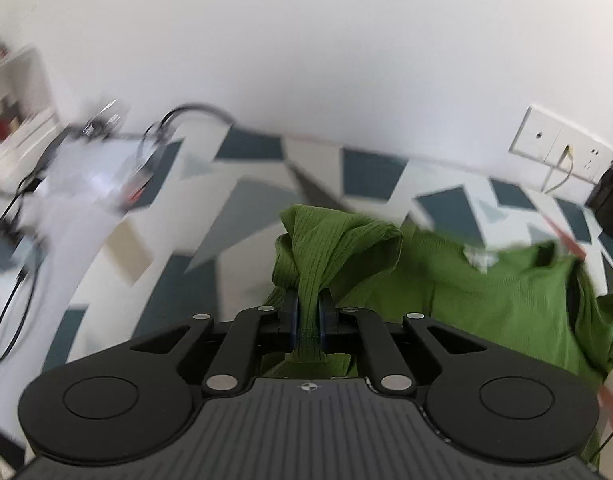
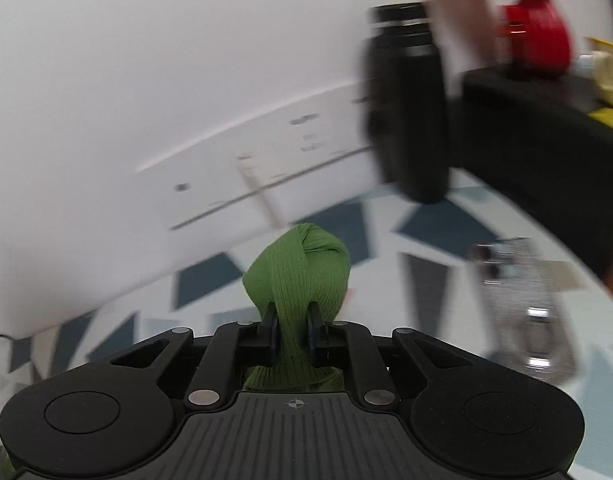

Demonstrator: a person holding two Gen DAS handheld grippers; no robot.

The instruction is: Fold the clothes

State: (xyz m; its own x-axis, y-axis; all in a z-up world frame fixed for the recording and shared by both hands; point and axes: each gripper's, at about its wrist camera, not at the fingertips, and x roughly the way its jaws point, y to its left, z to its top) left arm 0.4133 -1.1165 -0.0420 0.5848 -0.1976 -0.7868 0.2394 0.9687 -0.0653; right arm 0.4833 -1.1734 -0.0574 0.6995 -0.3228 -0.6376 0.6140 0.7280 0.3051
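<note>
left gripper [image 1: 307, 314] jaws pinched tight on a bunch of green shirt [image 1: 486, 284]; right gripper [image 2: 292, 330] likewise clamped on it. shirt hangs over patterned table [image 1: 246, 208], near black bottle [image 2: 406, 100].

A black bottle [image 2: 406, 100] stands at one o'clock, a red vase [image 2: 540, 36] (orange flowers) beyond it, a clear glass [image 2: 522, 304] at three, on the patterned tabletop [image 2: 426, 280].

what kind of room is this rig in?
Probably a home or small office room: a table with a geometric-patterned tablecloth against a white wall with outlets, and a red vase of orange flowers on a dark cabinet. Both grippers hold a green garment.
</note>
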